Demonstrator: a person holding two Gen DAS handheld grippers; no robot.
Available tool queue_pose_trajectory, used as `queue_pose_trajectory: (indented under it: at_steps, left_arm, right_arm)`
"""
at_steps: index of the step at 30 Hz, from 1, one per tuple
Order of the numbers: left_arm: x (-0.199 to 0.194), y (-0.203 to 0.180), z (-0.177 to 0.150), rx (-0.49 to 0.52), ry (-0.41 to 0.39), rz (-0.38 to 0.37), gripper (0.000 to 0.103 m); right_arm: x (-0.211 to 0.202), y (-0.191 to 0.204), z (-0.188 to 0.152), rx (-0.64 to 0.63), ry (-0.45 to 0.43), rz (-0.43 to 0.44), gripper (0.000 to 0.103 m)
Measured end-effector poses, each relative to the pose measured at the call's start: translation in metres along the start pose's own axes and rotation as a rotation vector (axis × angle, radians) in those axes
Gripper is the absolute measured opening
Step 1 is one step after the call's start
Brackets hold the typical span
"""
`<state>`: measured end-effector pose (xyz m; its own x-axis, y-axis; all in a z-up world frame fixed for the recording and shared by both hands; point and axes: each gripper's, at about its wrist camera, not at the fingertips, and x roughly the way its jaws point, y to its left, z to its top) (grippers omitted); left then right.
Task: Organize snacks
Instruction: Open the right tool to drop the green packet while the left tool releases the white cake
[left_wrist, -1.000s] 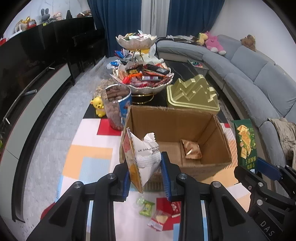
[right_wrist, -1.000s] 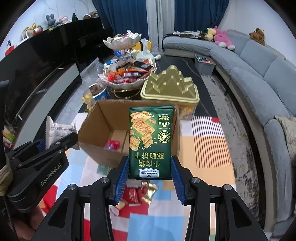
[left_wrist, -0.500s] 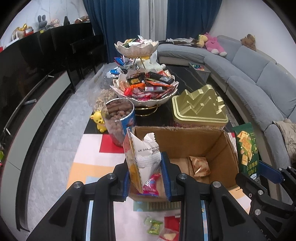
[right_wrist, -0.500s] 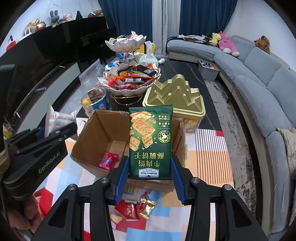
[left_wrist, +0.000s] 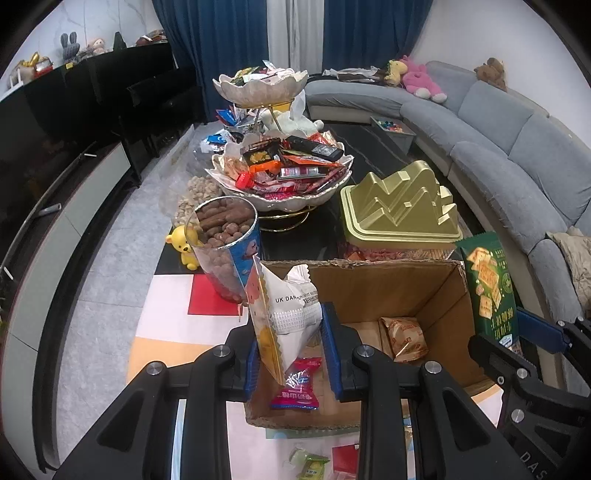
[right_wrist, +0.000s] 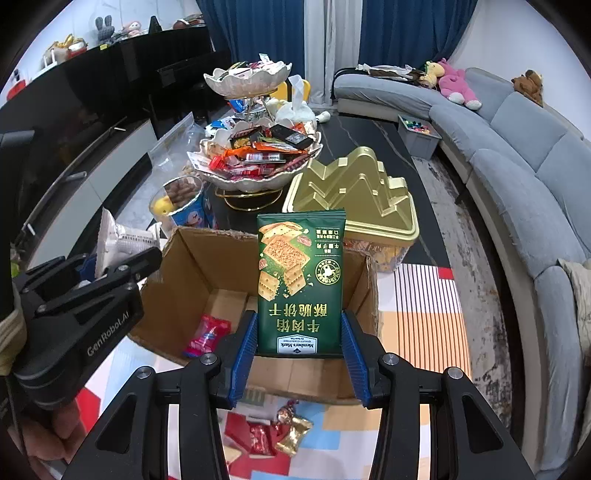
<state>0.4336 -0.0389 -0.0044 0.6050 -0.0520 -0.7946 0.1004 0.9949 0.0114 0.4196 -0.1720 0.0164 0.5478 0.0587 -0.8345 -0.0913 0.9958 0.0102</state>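
On the left, the left gripper pinches a white snack bag between its blue pads, held upright over the near left corner of the open cardboard box; inside the box lie a red candy packet and a tan biscuit packet; further right, the right gripper clamps a green cracker pack by its edges, upright above the box's near wall; loose sweets lie on the mat below.

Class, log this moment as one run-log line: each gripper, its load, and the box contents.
left gripper: shut on white snack bag | right gripper: shut on green cracker pack | cardboard box: red packet, tan packet
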Motion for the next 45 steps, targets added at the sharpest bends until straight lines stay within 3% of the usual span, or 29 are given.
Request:
queue_pose_trajectory:
  at_steps: [5,8,9,12,15,45]
  left_arm:
    - [0.001,-0.001,0.0,0.006,0.004,-0.014,0.031]
    - [-0.003,-0.001,0.001,0.008,-0.008,-0.01,0.058]
    - [-0.005,0.0,0.001,0.005,-0.018,-0.003,0.068]
    - [-0.008,0.003,0.002,0.003,-0.026,0.015,0.075]
    - [-0.011,0.006,0.002,0.003,-0.031,0.022,0.081]
    - [-0.052,0.009,-0.01,0.005,-0.066,0.052,0.084]
  right_arm:
    - [0.0,0.002,0.004,-0.015,-0.013,0.014,0.046]
    - [-0.001,0.003,0.005,-0.026,-0.024,0.009,0.049]
    - [-0.002,0.004,0.006,-0.032,-0.027,0.003,0.056]
    - [-0.009,0.004,0.007,-0.043,-0.058,-0.031,0.071]
    - [-0.013,0.003,0.009,-0.045,-0.069,-0.053,0.071]
    - [-0.045,-0.003,0.001,0.0,-0.104,-0.036,0.071]
